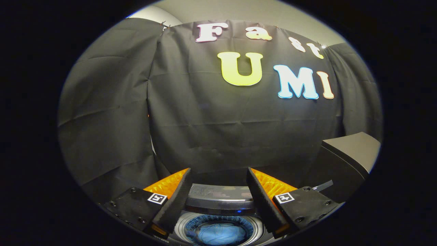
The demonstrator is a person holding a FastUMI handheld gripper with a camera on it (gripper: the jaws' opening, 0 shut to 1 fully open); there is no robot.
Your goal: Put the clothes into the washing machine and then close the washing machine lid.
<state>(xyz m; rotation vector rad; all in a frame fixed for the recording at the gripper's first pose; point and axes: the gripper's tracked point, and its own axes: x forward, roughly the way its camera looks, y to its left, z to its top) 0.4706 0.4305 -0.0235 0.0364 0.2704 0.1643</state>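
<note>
I count two fingers, one washing machine [218,201], one drum opening and one bundle of clothes [222,234]. My gripper [218,177] rides above the machine, pointing forward and fairly level toward the black cloth wall [211,130] on the far side. My fingers [177,198] stand wide apart with nothing between the dark pads; each finger has an orange ribbed outer face and one small square marker on its black mount, so two markers [157,198] in all.

Below and between my fingers lies the machine's round drum [218,223], open, with a silver ring around its mouth. Inside it sits the clothes, a single pale blue heap resting low in the drum. I cannot tell whether that heap is one garment or several. Just past the drum, still between my fingertips, is the machine's grey back panel, with one small blue light showing on it.

To the right, beyond my right finger, stands one dark slab with a lighter grey top face [351,153], tilted; it looks like the raised lid, but I cannot tell for sure. A thin dark bar pokes out near its base, close to my right finger's mount.
</note>
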